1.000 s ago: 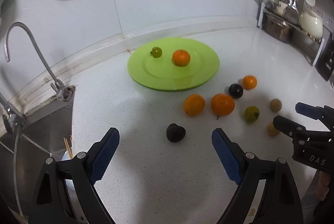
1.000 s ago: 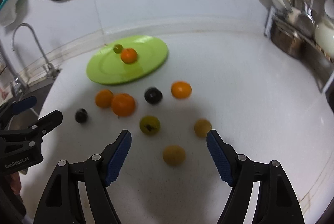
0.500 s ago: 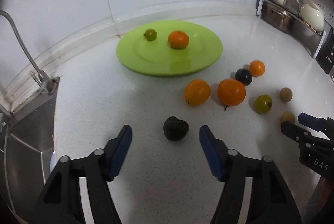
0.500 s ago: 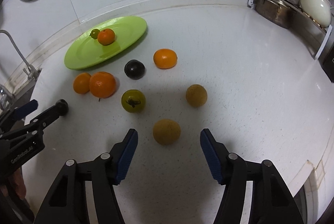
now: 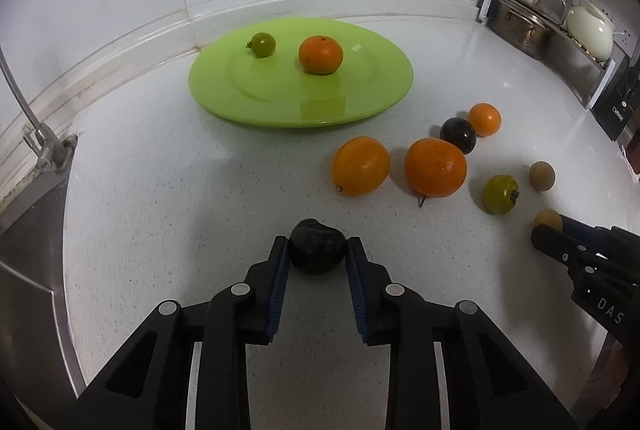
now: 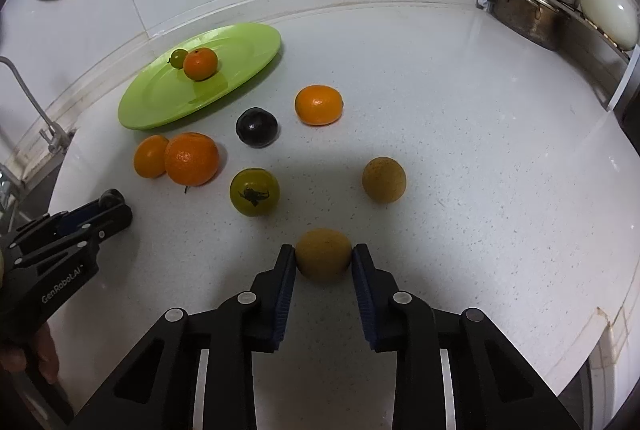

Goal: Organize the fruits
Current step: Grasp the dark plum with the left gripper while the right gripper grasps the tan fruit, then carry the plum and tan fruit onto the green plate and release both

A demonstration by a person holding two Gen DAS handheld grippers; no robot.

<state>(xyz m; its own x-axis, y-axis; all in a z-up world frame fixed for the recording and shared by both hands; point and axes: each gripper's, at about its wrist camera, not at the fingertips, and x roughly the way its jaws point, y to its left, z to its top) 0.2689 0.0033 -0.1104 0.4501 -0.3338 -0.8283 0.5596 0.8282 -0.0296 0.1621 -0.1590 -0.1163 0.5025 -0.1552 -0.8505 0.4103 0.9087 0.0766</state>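
My left gripper (image 5: 317, 250) is shut on a dark plum-like fruit (image 5: 316, 246) that rests on the white counter. My right gripper (image 6: 323, 257) is shut on a tan round fruit (image 6: 323, 254), also on the counter. A green plate (image 5: 300, 101) at the back holds a small green fruit (image 5: 262, 44) and a mandarin (image 5: 321, 54). Loose on the counter lie two oranges (image 5: 435, 167), a dark plum (image 5: 458, 135), a small mandarin (image 5: 484, 118), a green tomato (image 5: 500, 194) and a second tan fruit (image 6: 384, 179).
A sink with a tap (image 5: 40, 145) lies at the left. A rack with pots and utensils (image 5: 540, 13) stands at the back right. The counter's front edge (image 6: 600, 310) curves at the right.
Both grippers moved forward and down and closed from wide open onto their fruits: the left on the dark fruit, the right on the tan one.
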